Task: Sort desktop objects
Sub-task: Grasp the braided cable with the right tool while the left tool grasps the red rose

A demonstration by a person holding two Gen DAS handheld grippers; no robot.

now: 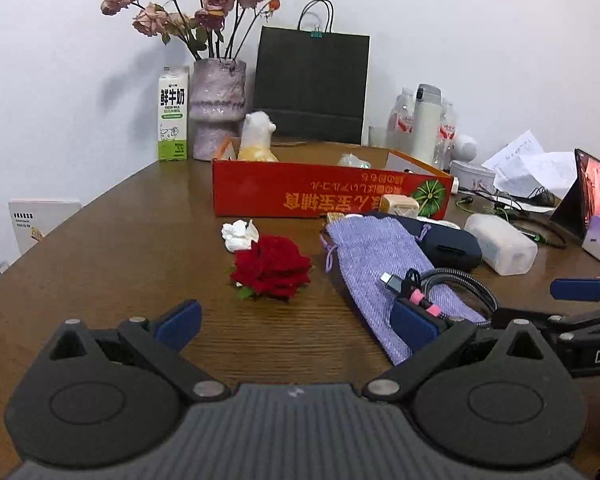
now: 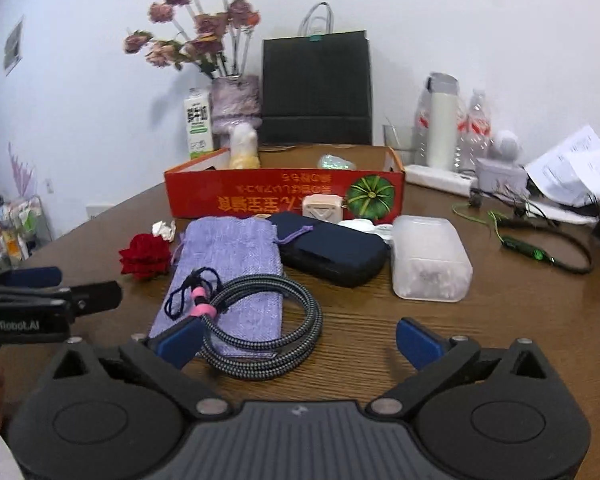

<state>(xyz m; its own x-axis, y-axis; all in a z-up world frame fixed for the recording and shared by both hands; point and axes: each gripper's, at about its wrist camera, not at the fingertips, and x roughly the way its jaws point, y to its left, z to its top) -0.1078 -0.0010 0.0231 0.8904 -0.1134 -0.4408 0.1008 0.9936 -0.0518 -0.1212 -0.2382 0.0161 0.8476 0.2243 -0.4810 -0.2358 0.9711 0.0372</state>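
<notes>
Brown wood grain runs across the counter [image 1: 132, 240], which is crowded at its middle. A red cloth rose [image 1: 271, 266] lies beside a crumpled white tissue [image 1: 239, 235]. Right of them a woven lilac pouch [image 2: 228, 268] lies flat with a braided grey cable [image 2: 276, 320] coiled on its near end, bound by a pink strap. A dark blue zipped case [image 2: 332, 252] touches the pouch's far corner, and a frosted plastic box [image 2: 430, 264] rests just beside the case. A small beige plug [image 2: 323, 208] stands against the long red cardboard box [image 1: 324, 196], which holds a white plush toy [image 1: 257, 136] and a pale wrapped lump.

Behind stand a milk carton [image 1: 173, 114], a mottled vase [image 1: 219, 108] of dried roses and a black paper bag [image 1: 311, 84].

Both left tongs [image 1: 296, 318] and right tongs [image 2: 298, 342] hover spread wide, gripping nothing; the left's right finger sits over the pouch near the cable, and the right's left finger overlaps the cable's coil.
</notes>
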